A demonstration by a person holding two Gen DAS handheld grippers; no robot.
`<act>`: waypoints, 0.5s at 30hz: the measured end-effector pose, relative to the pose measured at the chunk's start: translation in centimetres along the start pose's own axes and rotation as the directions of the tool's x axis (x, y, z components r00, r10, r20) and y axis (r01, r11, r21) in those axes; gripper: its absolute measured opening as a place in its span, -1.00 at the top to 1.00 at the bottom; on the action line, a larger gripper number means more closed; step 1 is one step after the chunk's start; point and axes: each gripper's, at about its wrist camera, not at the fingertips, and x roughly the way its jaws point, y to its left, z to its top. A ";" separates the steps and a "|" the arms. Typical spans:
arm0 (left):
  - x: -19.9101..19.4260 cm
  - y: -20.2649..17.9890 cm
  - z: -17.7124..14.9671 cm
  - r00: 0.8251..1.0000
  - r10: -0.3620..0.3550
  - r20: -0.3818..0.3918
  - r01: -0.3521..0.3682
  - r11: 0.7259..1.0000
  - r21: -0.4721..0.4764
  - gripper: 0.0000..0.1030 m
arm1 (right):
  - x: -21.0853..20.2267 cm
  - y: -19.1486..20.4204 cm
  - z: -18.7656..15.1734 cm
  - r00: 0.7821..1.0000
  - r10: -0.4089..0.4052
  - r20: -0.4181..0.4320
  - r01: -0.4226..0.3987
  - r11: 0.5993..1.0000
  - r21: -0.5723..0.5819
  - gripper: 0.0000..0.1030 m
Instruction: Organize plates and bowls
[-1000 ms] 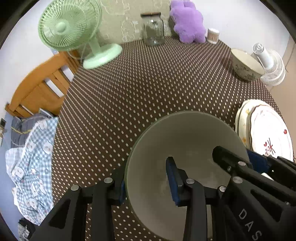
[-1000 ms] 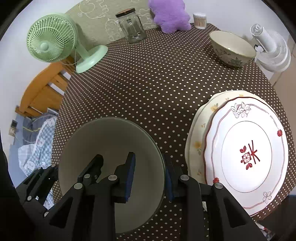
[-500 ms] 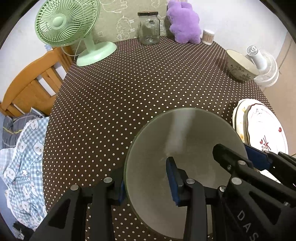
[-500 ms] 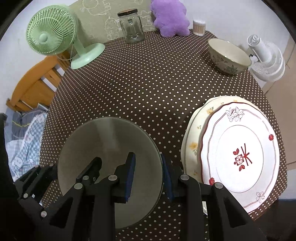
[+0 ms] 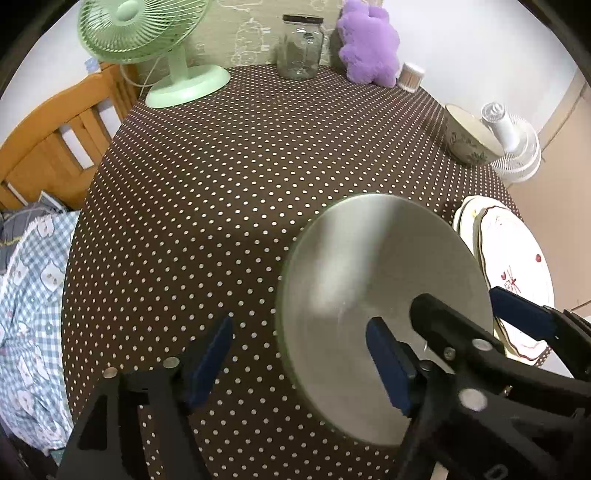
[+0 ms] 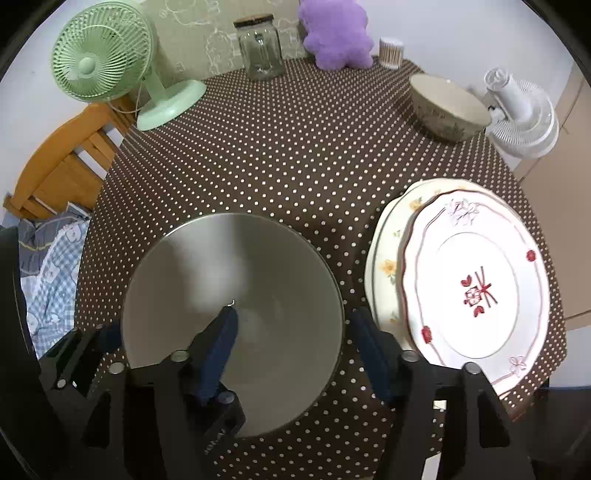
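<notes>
I see both claws opening off the steel bowl (image 6: pixel 232 317), my left gripper (image 5: pixel 299 354) and right gripper (image 6: pixel 291 339) straddling its rim at nine and three o'clock. Light, stiff, slippery; pinch the rim.

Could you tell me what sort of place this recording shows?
Probably a lived-in home room, perhaps a dining corner: a round table under a dotted tablecloth, a wooden chair beside it, and a purple plush toy against the wall.

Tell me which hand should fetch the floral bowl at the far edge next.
Right. The floral bowl sits far right, on the right gripper's side, beyond the plates; its jaws are opening, straddling the steel bowl's rim.
</notes>
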 end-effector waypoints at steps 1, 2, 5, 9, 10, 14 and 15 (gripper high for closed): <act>-0.3 0.3 -0.1 1.000 0.002 -0.001 -0.002 1.000 -0.007 -0.51 | -0.4 0.0 -0.1 1.000 -0.003 0.011 0.003 1.000 -0.004 -0.44; -0.5 0.5 -0.1 1.000 0.004 0.001 -0.004 1.000 -0.008 -0.52 | -0.7 0.0 -0.1 1.000 -0.007 0.021 0.008 1.000 -0.009 -0.45; -1.5 0.4 0.0 0.999 0.018 0.026 -0.018 1.000 0.003 -0.52 | -1.6 0.1 -0.2 0.999 -0.009 0.048 0.010 1.000 -0.015 -0.49; -3.0 -0.3 0.5 0.997 0.039 0.069 -0.041 0.999 0.025 -0.58 | -2.7 0.1 0.2 0.998 0.010 0.068 -0.008 1.000 -0.021 -0.49; -3.5 -0.6 0.6 0.995 0.042 0.090 -0.046 0.998 0.033 -0.58 | -3.0 0.2 0.4 0.997 0.008 0.078 -0.005 1.000 -0.029 -0.49; -4.5 -1.7 1.4 0.991 0.048 0.122 -0.052 0.998 0.033 -0.58 | -4.3 -0.1 0.9 0.992 -0.005 0.125 0.009 0.999 -0.038 -0.50; -4.7 -1.9 1.6 0.991 0.046 0.125 -0.050 0.998 0.029 -0.58 | -4.6 -0.3 1.0 0.991 -0.002 0.134 0.006 0.999 -0.034 -0.50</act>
